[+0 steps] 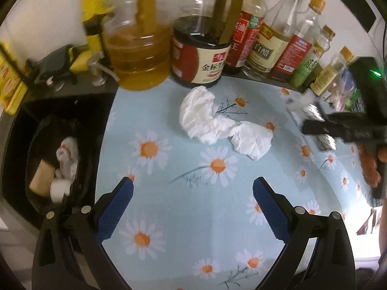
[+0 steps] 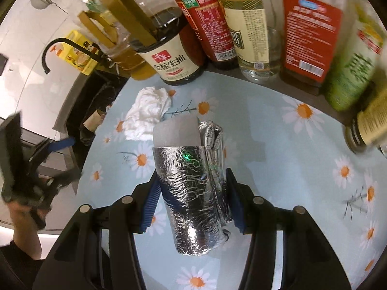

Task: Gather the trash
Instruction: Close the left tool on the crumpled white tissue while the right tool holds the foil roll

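Observation:
My right gripper (image 2: 192, 188) is shut on a crumpled silver foil wrapper (image 2: 191, 188) with white paper sticking out of its top, held above the daisy tablecloth (image 2: 278, 149). Crumpled white tissues (image 1: 212, 120) lie on the cloth ahead of my left gripper (image 1: 193, 188), which is open and empty above the cloth. The tissues also show in the right wrist view (image 2: 147, 113). A black-lined trash bin (image 1: 53, 159) holding paper trash sits below the table's left edge. The right gripper appears blurred at the right of the left wrist view (image 1: 314, 123).
A row of oil, soy sauce and vinegar bottles (image 1: 205, 53) stands along the back of the table against the wall. A yellow box (image 1: 9, 82) and a dark faucet (image 2: 60, 48) are at the left by the sink.

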`<state>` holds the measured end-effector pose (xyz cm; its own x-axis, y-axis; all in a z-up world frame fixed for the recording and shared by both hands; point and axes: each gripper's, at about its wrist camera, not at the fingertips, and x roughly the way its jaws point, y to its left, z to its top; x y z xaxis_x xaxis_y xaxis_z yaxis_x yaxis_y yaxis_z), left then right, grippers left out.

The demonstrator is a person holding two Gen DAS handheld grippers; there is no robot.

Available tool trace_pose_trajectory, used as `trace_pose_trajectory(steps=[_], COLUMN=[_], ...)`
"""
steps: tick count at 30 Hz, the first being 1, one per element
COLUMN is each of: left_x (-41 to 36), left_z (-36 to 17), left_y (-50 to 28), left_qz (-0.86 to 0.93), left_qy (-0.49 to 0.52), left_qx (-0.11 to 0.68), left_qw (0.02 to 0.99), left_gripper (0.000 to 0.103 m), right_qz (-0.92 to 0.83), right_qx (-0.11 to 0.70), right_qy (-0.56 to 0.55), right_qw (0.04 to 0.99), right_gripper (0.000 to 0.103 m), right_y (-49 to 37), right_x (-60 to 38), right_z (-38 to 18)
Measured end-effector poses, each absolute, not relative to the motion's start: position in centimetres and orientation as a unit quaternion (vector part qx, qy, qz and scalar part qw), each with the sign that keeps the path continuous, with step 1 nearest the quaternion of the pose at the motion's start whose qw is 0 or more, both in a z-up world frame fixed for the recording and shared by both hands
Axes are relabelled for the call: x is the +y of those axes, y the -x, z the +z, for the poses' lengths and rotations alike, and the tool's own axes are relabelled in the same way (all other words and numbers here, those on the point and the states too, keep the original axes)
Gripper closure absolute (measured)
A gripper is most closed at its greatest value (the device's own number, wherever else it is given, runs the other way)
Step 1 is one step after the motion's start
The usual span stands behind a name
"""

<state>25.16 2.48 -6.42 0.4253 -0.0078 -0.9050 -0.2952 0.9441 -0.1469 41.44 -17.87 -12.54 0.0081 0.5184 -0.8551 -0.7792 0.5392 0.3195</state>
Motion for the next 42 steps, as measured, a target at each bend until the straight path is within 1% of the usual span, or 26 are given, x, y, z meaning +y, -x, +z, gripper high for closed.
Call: trace_pose_trajectory(steps=[9,19,26,28,29,31,32,34,35,37,40,42], left_x=[1.2,-0.2,-0.3,-0.7,-0.8,-0.9,-0.9,-0.9,-0.9,-0.7,-0.2,0.2], left_z=[-7.9,-10.9,-12.1,-12.5,-12.7,-13.4,-13.7,-14.1,-14.1,-14.0,-13.9,-13.8], left_y=[-30.4,-35.5,-37.8,-38.3,-38.4,-38.7,-38.8,-38.9,-38.9,-38.9,-38.7,-38.7], left_qz=[0.055,0.040,0.039,0.033,0.031,0.028,0.028,0.031,0.031,0.030,0.031,0.027], left_qy=[0.081,0.022,0.021,0.011,0.008,0.008,0.008,0.008,0.010,0.013,0.020,0.034], left_qx=[0.551,0.592,0.600,0.603,0.605,0.611,0.614,0.615,0.613,0.608,0.604,0.600], left_qw=[0.829,0.804,0.798,0.797,0.795,0.791,0.789,0.788,0.789,0.793,0.796,0.799], left_gripper=[0.007,0.007,0.008,0.019,0.021,0.031,0.033,0.046,0.048,0.058,0.066,0.068], right_qz=[0.454,0.441,0.419,0.419,0.418,0.417,0.417,0.416,0.418,0.419,0.421,0.423], right_qx=[0.524,0.528,0.528,0.529,0.529,0.529,0.529,0.529,0.529,0.528,0.529,0.529], right_qy=[0.097,0.055,0.034,0.031,0.032,0.029,0.028,0.028,0.028,0.030,0.034,0.036], right_qw=[0.714,0.723,0.738,0.737,0.738,0.738,0.739,0.739,0.738,0.738,0.736,0.735], right_gripper=[0.051,0.051,0.051,0.051,0.051,0.051,0.051,0.051,0.051,0.051,0.051,0.051], right_y=[-37.9,-35.5,-35.8,-35.9,-35.9,-36.0,-36.0,-36.0,-35.9,-35.8,-35.8,-35.7], right_x=[-21.6,-25.5,-27.4,-27.7,-27.8,-28.0,-28.1,-28.0,-27.9,-27.7,-27.4,-27.2], right_z=[-13.1,-14.3,-14.3,-14.2,-14.2,-14.1,-14.1,-14.1,-14.1,-14.0,-14.2,-14.2])
